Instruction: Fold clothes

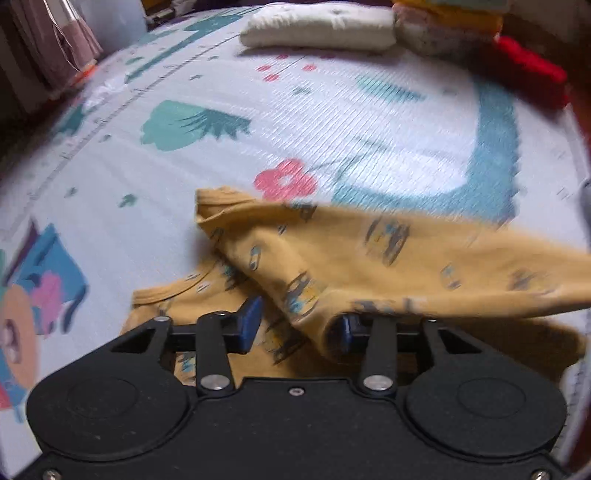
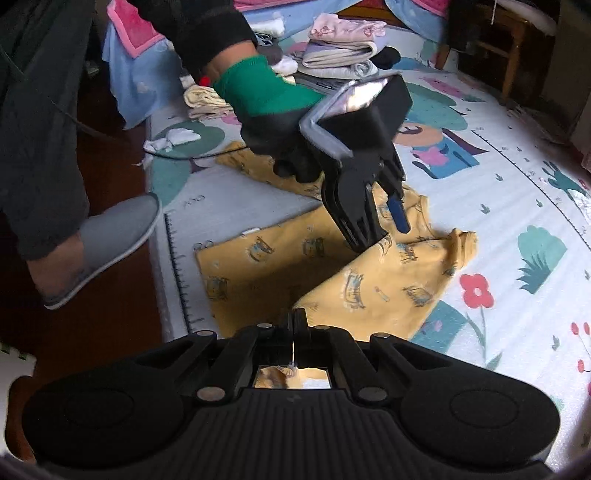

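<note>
Left gripper: my black plastic body with two round housings, silver screws at the linkage pivots, blue pads on the fingers.
Right gripper: the same black build, ribbed top plate, silver pivot screws, a small mirror-like window behind the fingers.
Glove: green knit on my left hand, black coating over the palm and fingertips.
Sleeve: dark, with a ribbed cuff.
Trousers: dark, loose.
Shoe: grey slip-on with a pale sole.

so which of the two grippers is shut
The right gripper: its jaws are pressed together at the near edge of the yellow printed shirt. The left gripper, in the green-gloved hand, shows a clear gap between its blue pads.
</note>
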### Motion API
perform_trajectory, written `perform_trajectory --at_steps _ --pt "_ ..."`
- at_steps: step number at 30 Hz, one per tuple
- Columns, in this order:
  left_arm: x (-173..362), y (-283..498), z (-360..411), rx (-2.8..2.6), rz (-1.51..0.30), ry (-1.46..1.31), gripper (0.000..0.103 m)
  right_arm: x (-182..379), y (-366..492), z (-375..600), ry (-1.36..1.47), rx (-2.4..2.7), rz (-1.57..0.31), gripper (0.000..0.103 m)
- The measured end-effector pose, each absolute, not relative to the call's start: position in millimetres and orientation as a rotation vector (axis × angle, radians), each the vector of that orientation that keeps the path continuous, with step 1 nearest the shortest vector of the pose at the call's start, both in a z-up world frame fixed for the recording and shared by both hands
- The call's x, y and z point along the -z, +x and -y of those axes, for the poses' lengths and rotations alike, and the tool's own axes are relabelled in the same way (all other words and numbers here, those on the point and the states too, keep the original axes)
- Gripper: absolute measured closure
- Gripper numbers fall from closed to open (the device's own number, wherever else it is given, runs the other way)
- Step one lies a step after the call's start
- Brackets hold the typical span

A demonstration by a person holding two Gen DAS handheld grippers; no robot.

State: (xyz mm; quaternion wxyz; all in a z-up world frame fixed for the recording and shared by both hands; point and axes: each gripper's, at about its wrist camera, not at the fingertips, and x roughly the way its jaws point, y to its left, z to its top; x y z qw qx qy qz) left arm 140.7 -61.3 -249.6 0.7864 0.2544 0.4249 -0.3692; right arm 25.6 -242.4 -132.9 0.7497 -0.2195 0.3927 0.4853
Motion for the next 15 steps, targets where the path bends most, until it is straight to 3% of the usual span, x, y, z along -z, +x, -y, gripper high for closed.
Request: perform_trajectory --at_steps 6,11,15 --pt "244 156 68 0.816 -0.94 0.537 0.067 112 62 286 -0.359 -0.887 -0.829 0.1" --pt "237 139 66 0.793 -0.965 0.642 0.055 119 60 295 -0.365 -0.855 -0.833 0.1" --pt "227 123 45 0.884 -1.176 0.415 0.054 132 58 297 -0.389 -0.849 -0.843 0.1"
